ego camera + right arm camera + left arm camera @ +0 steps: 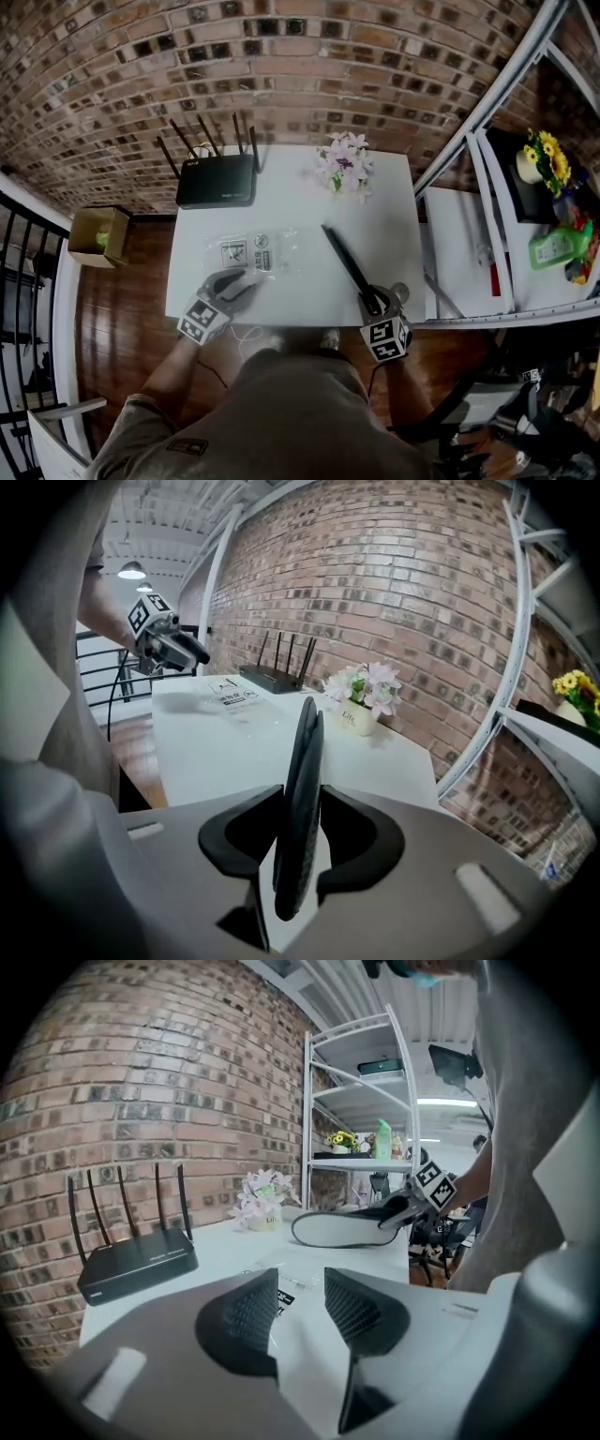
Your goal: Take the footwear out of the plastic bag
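Observation:
A flat black shoe with a pale sole (345,258) hangs on edge over the white table (394,202), its heel end between the pads of my right gripper (373,300), which is shut on it. The right gripper view shows that shoe (302,780) clamped upright in the right gripper (298,841). A clear plastic bag with printed labels (253,251) lies flat on the table's left half. My left gripper (246,281) stands open just at the bag's near edge, with nothing between its fingers (251,1314). From the left gripper view, the shoe (342,1228) floats to the right.
A black router with antennas (217,180) sits at the table's back left, and a small pot of flowers (344,167) at the back middle. A white metal shelf rack (487,187) stands to the right. A cardboard box (98,234) is on the floor at left.

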Demonstrator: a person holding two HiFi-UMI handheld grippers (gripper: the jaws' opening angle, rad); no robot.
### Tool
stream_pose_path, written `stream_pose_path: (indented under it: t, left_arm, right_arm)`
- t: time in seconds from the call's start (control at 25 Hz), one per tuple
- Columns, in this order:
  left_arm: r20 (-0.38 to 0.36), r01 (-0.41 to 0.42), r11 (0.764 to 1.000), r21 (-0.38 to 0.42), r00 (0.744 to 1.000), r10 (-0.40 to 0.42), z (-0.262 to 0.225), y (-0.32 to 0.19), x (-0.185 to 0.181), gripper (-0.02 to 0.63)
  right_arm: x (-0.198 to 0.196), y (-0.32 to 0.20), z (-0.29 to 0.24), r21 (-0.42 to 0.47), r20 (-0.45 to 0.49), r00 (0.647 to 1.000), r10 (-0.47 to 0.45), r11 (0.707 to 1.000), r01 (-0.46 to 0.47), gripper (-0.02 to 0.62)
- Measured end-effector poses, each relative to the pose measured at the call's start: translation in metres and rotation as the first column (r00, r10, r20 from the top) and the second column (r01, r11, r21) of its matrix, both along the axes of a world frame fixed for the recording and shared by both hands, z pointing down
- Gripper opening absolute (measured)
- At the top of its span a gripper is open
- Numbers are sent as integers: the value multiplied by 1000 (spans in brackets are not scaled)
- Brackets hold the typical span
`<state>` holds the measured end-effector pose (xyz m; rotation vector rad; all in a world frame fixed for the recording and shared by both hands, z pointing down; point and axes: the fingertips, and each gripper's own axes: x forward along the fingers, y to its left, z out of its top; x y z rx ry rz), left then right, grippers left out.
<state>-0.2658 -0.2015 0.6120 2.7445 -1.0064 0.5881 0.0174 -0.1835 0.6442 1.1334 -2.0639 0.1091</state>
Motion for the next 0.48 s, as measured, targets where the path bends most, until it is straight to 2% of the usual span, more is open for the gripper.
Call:
stream_pose_path:
  t: [0.28, 0.48]
  left_arm:
    - [-19, -29, 1000, 6, 999, 29, -4, 4, 3, 145]
    - [-19, -39, 999, 1, 999, 39, -3, 7, -1, 144]
  right_arm:
    - [-17, 9, 8, 3, -54, 998, 9, 1000, -9, 141]
    - [-33, 19, 17, -23, -94, 995, -46, 999, 44, 181]
